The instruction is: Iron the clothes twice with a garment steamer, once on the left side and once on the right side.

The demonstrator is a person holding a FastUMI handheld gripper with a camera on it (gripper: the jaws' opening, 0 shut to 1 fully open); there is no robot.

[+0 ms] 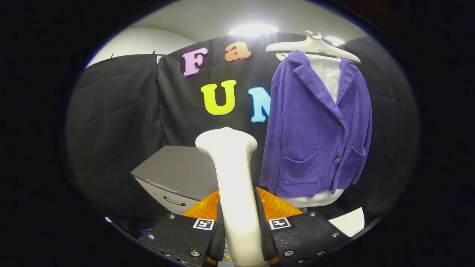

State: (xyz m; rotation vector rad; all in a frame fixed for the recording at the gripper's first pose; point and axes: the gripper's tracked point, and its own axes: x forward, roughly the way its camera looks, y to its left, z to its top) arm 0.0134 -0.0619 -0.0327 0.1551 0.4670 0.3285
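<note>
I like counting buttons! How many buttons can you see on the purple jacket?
2. One button sits where the lapels of the purple jacket meet; the other button is lower, between the pockets. More may be hidden. The gripper is shut on the white steamer.

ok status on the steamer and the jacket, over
Gripper shut on the steamer, upright. Purple jacket on its hanger beyond, head short of it. Nothing in between.

A white garment steamer (235, 174) stands before a purple jacket (315, 129) over a white shirt (328, 76), white hanger (313, 45), grey cabinet (178, 172).
</note>
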